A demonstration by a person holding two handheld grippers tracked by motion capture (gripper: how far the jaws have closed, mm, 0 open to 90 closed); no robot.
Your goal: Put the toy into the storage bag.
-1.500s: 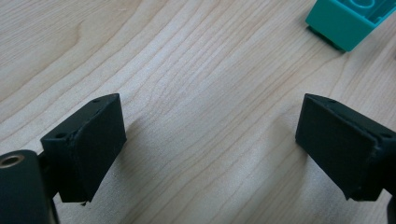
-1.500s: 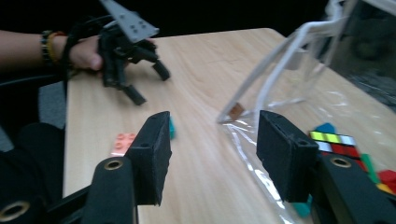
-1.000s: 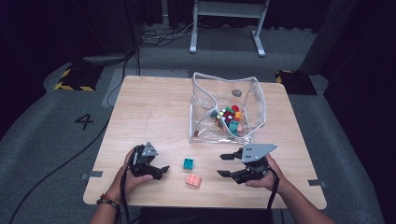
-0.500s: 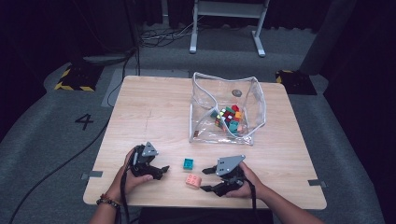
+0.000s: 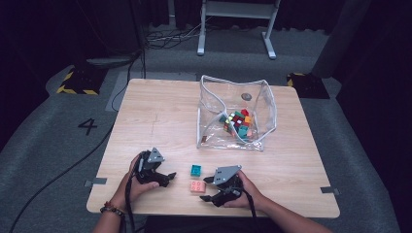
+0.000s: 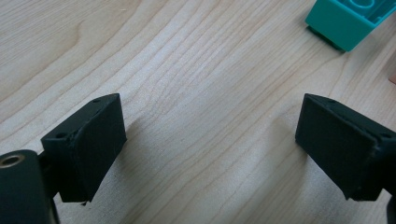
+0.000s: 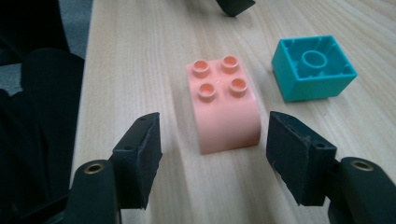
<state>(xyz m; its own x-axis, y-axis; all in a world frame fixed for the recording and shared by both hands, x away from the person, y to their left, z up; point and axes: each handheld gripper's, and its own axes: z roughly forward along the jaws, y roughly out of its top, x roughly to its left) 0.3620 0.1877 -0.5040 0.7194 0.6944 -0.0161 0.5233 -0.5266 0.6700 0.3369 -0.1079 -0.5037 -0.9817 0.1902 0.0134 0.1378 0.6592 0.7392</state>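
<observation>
A pink brick (image 5: 197, 186) (image 7: 223, 105) lies studs up near the table's front edge. A teal brick (image 5: 196, 170) (image 7: 313, 67) (image 6: 351, 18) sits upside down just behind it, hollow side up. My right gripper (image 5: 208, 189) (image 7: 215, 156) rests low on the table right of the pink brick, its jaws just opened wider and standing on either side of the brick's near end without touching it. To the left of both bricks my left gripper (image 5: 168, 177) (image 6: 210, 140) is open over bare wood.
A clear plastic bag (image 5: 236, 114) holding several coloured bricks stands open at the table's middle right. The wooden table (image 5: 160, 111) ends close in front of both hands. Grey floor with cables and a metal stand lies beyond.
My right gripper has come down and moved left toward the pink brick, with its jaws spreading wider. The left gripper and both bricks have stayed where they were.
</observation>
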